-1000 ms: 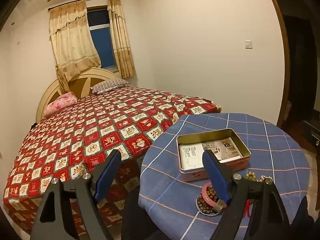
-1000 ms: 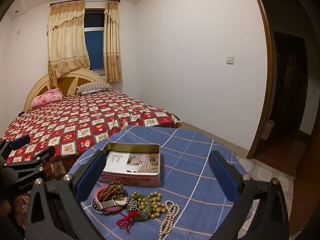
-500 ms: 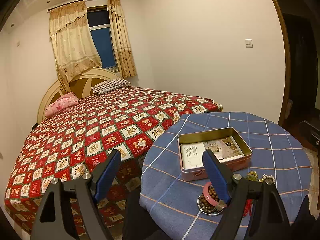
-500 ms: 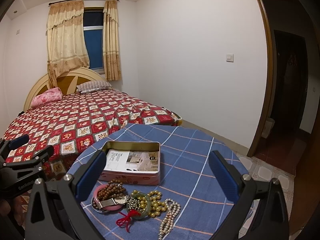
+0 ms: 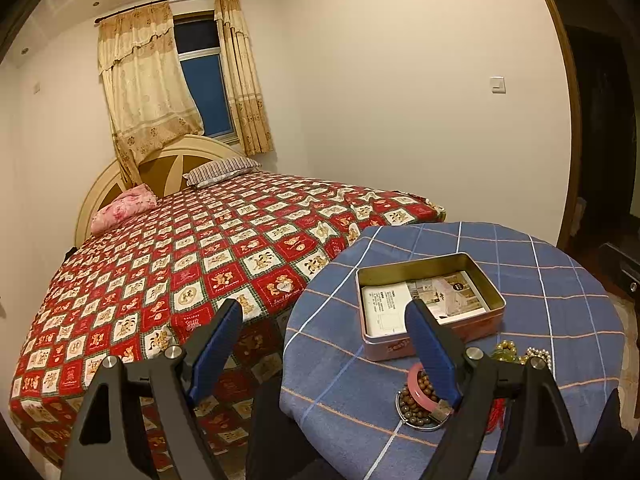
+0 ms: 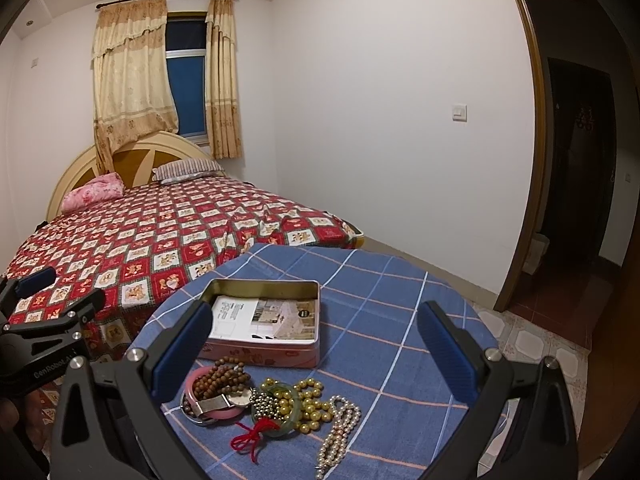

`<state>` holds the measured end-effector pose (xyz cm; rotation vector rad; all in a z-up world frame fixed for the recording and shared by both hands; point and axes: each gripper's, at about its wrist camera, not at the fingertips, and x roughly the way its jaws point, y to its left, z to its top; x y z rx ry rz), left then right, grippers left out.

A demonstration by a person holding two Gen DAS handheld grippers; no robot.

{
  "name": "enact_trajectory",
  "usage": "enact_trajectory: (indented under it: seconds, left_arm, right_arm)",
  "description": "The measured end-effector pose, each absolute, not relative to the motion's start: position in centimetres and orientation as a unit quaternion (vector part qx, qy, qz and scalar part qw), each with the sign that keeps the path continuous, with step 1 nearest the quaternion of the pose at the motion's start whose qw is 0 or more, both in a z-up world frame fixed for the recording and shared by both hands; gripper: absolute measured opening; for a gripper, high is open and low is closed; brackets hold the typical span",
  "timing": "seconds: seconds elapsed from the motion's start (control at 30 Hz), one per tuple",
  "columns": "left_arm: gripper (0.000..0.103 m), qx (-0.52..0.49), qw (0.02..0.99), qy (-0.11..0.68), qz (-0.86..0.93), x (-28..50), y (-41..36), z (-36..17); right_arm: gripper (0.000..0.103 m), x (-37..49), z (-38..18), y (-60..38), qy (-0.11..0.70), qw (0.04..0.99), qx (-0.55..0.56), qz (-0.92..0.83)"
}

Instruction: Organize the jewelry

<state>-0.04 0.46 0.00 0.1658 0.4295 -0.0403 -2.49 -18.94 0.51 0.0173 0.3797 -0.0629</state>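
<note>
Since a second ago almost nothing has shifted: both views have only crept slightly, and the jewelry lies just as it did, so this reads as the pause before a first reach.

The landmark is the open rectangular pink metal tin, placed near the middle of the round bench with the blue checked cloth, presumably so either side can reach it. It stands lidless, with only a printed paper leaflet flat on its floor, which suggests it is the waiting container.

Behind the tin, off the bench, runs the bed with the red patterned quilt.

In front of the tin, on its near side, the jewelry sits in one loose heap on the cloth, touching and partly overlapping: a string of brown wooden beads draped over a pink bangle, a metal-strapped wristwatch, a green jade ring on a red knotted cord, gold bead strands and, rightmost, a white pearl necklace.

The right hand-held gripper hangs over this heap with its blue pads spread wide and nothing between them, likely sizing up a pick. The left hand-held gripper, to the tin's left, is likewise wide and empty.
</note>
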Motion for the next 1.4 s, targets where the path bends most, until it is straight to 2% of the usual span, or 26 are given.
enact_trajectory:
  seconds: [1.4]
  left_arm:
    - [0.083, 0.087, 0.970, 0.225, -0.018, 0.1, 1.3, -1.5]
  right_arm:
    - [0.103, -2.1, -0.3, -19.6, 0.196, 0.980, 0.013, -0.032]
